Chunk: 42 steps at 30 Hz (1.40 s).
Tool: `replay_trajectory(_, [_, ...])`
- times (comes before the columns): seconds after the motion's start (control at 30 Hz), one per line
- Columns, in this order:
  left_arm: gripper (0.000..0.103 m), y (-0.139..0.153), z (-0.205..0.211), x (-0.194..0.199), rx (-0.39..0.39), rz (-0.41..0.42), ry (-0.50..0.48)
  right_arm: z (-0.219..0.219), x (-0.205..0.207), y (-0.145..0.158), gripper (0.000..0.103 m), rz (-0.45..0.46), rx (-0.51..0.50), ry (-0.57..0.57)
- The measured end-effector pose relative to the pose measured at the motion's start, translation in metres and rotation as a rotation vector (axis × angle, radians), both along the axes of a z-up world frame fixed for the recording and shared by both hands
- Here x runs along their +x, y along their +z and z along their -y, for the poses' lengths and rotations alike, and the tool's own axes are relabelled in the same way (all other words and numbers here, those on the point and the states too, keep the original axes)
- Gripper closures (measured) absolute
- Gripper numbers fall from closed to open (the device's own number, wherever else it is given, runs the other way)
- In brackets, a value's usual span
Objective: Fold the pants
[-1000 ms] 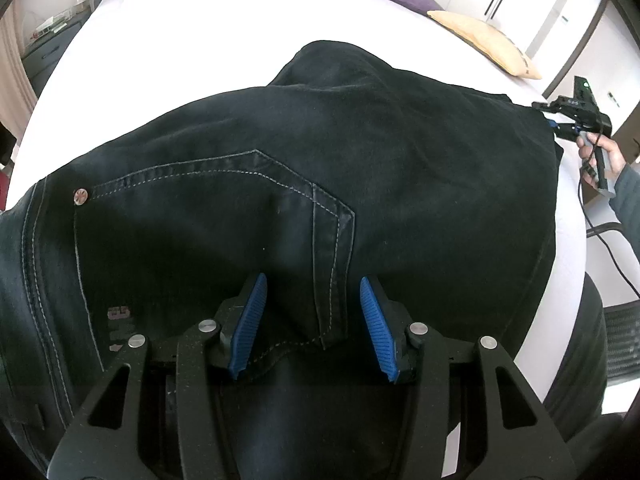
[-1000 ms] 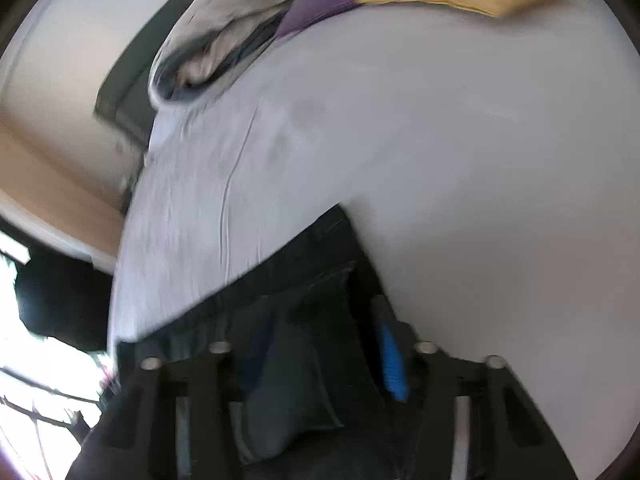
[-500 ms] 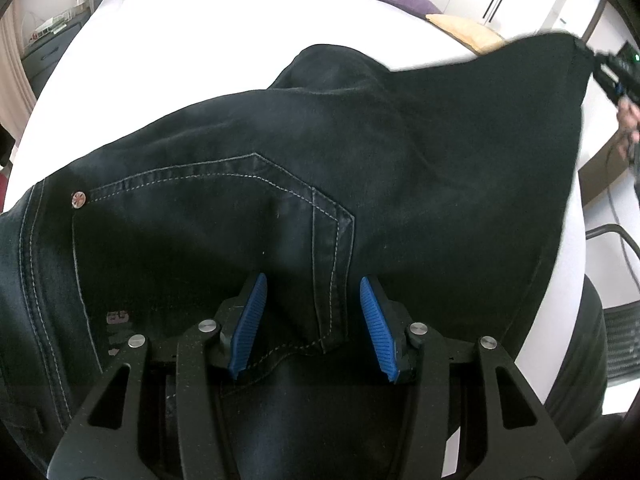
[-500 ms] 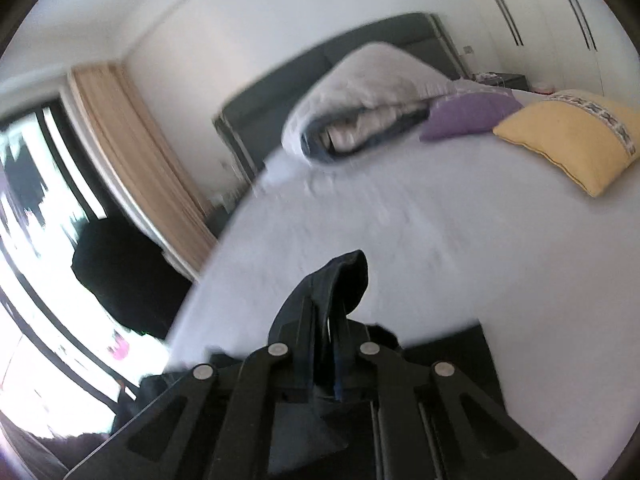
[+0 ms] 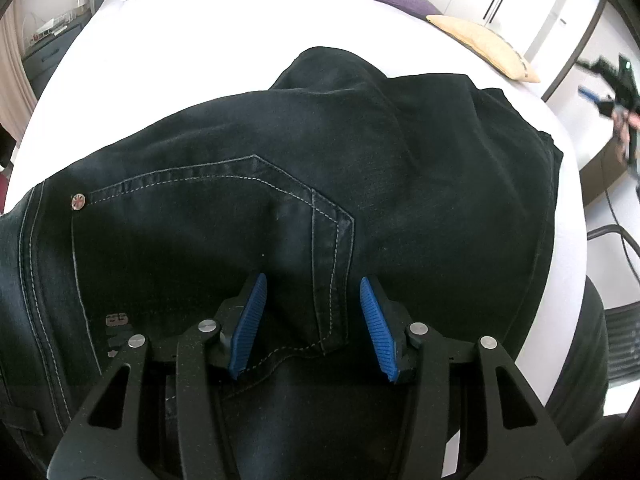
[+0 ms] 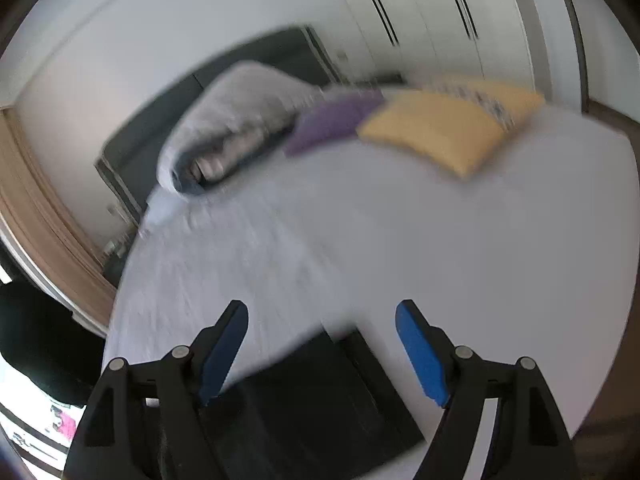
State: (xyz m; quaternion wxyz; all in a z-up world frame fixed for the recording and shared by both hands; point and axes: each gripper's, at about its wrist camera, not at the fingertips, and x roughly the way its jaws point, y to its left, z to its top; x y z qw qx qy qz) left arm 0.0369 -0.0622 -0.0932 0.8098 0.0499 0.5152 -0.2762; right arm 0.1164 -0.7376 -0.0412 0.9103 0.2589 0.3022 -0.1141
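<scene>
Black jeans point(image 5: 280, 184) lie on the white bed point(image 5: 192, 64), back pocket up, the legs folded over toward the right edge. My left gripper point(image 5: 312, 300) is open, its blue pads straddling the lower corner of the back pocket. My right gripper point(image 6: 322, 320) is open and empty, held above the bed; a dark end of the jeans point(image 6: 320, 400) lies below it. The right gripper also shows far right in the left wrist view point(image 5: 612, 84), blurred.
A yellow cushion point(image 6: 444, 132) and a purple cushion point(image 6: 332, 120) lie near the head of the bed, next to a rolled grey duvet point(image 6: 236, 116). White wardrobes point(image 6: 440, 16) stand behind. A black chair point(image 5: 620, 336) is at the right bed edge.
The right gripper was shut on the jeans' leg end and lifted it; it has since opened and let go. The cloth now lies on the bed. The left gripper has not moved.
</scene>
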Motion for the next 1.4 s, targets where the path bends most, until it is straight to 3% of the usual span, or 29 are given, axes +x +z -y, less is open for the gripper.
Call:
replay_trajectory(0.1, [0.056, 0.0, 0.0, 0.0, 0.0, 0.0, 0.0, 0.001, -0.006, -0.04, 0.036, -0.032, 0.191, -0.011])
replay_trajectory(0.17, [0.056, 0.0, 0.0, 0.0, 0.0, 0.001, 0.0, -0.003, -0.022, -0.07, 0.037, -0.029, 0.325, -0.015])
replay_trajectory(0.27, [0.056, 0.001, 0.001, 0.0, 0.002, 0.0, -0.001, -0.009, -0.037, -0.11, 0.039, -0.094, 0.386, -0.082])
replay_trajectory(0.43, [0.056, 0.0, 0.0, 0.0, 0.002, 0.002, -0.001, -0.002, -0.032, -0.149, 0.045, -0.091, 0.544, -0.117])
replay_trajectory(0.87, [0.056, -0.002, -0.002, -0.002, -0.001, 0.007, -0.001, 0.006, -0.003, -0.16, 0.048, -0.067, 0.689, -0.12])
replay_trajectory(0.97, [0.056, -0.002, -0.002, -0.002, -0.001, 0.007, -0.001, 0.005, 0.004, -0.168, 0.064, -0.056, 0.728, -0.119])
replay_trajectory(1.03, [0.056, -0.002, -0.002, -0.002, 0.0, 0.006, -0.001, 0.004, 0.007, -0.173, 0.081, -0.069, 0.726, -0.132])
replay_trajectory(1.13, [0.056, -0.002, -0.002, -0.002, 0.0, 0.007, 0.0, 0.002, 0.008, -0.173, 0.094, -0.068, 0.703, -0.155])
replay_trajectory(1.27, [0.054, 0.0, -0.002, -0.003, 0.005, 0.012, 0.007, 0.003, 0.0, -0.162, 0.095, -0.012, 0.651, -0.197])
replay_trajectory(1.4, [0.043, 0.002, 0.005, -0.006, 0.008, 0.024, 0.003, 0.0, -0.014, -0.144, 0.096, 0.055, 0.592, -0.234])
